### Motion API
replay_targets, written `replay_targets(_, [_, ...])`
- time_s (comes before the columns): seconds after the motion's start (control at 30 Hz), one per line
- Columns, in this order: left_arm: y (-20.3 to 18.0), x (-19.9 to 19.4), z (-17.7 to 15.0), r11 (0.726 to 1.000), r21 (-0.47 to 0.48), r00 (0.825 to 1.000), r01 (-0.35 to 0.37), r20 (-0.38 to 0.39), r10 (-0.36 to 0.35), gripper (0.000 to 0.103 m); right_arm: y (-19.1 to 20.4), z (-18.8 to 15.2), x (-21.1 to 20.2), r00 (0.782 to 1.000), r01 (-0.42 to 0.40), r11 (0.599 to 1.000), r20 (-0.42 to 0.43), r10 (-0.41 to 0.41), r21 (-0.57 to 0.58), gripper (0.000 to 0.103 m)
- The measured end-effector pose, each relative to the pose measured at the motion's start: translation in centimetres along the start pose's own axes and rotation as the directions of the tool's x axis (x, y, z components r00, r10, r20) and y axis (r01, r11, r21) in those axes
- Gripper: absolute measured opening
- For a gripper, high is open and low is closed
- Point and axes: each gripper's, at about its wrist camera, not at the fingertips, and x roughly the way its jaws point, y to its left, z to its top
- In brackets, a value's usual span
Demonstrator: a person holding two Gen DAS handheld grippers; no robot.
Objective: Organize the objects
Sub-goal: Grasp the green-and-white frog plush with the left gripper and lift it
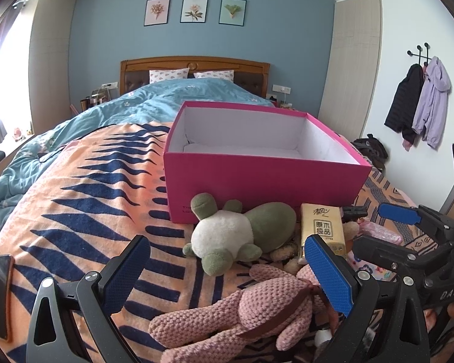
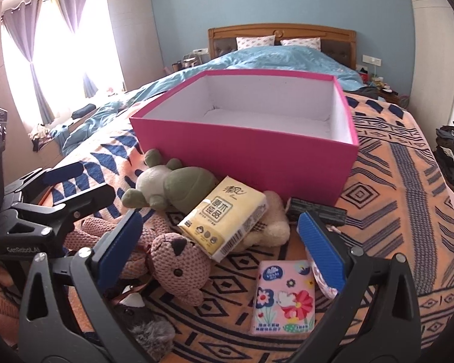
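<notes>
An open, empty pink box (image 1: 263, 181) (image 2: 245, 154) stands on the patterned blanket. In front of it lie a green-and-white plush turtle (image 1: 236, 233) (image 2: 172, 184), a pink knitted bear (image 1: 257, 308) (image 2: 178, 263), a yellow tissue pack (image 1: 322, 227) (image 2: 224, 217), a cream plush (image 2: 272, 224), a dark flat item (image 2: 314, 210) and a pink floral tissue pack (image 2: 283, 296). My left gripper (image 1: 227, 275) is open above the bear and turtle. My right gripper (image 2: 221, 248) is open over the yellow pack and bear. Each gripper shows at the edge of the other's view.
The orange and navy blanket (image 1: 75, 211) (image 2: 402, 199) covers the bed's foot, a blue duvet (image 1: 154, 103) lies behind. A phone (image 1: 0, 296) lies at the left edge. Jackets (image 1: 420, 99) hang on the right wall. A grey furry item (image 2: 151, 332) lies near the right gripper.
</notes>
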Motion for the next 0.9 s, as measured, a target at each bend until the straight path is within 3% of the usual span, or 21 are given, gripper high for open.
replay_targets(0.1, [0.8,0.9,0.2,1.0,0.002,0.999,0.015,-0.028,-0.015,0.103,0.3,0.7,1.0,0.998,-0.049,0.999,-0.033,0.049,-0.014,0.084])
replay_targets(0.37, [3.1,4.0,0.5,0.997,-0.034,0.99,0.069,-0.119,-0.072,0.099,1.9,2.8,5.3,0.978,-0.163,0.985,-0.14,0.154,-0.052,0.068])
replay_targets(0.7, [4.3,6.7,-0.2,0.971,-0.099,0.945,0.218,-0.228,-0.235,0.08,1.9,3.8,9.7,0.957,-0.17,0.983,-0.251,0.148,-0.066,0.067])
replay_targets(0.83, [4.0,7.9,-0.4,0.958,-0.107,0.918,0.264,-0.278,-0.284,0.065,2.3,3.6,10.5,0.96,-0.152,0.984,-0.251,0.124,-0.094,0.056])
replay_targets(0.9, [3.9,7.9,-0.4,0.958,-0.101,0.918,0.267,-0.277,-0.285,0.065,2.2,3.6,10.5,0.96,-0.156,0.984,-0.247,0.13,-0.088,0.053])
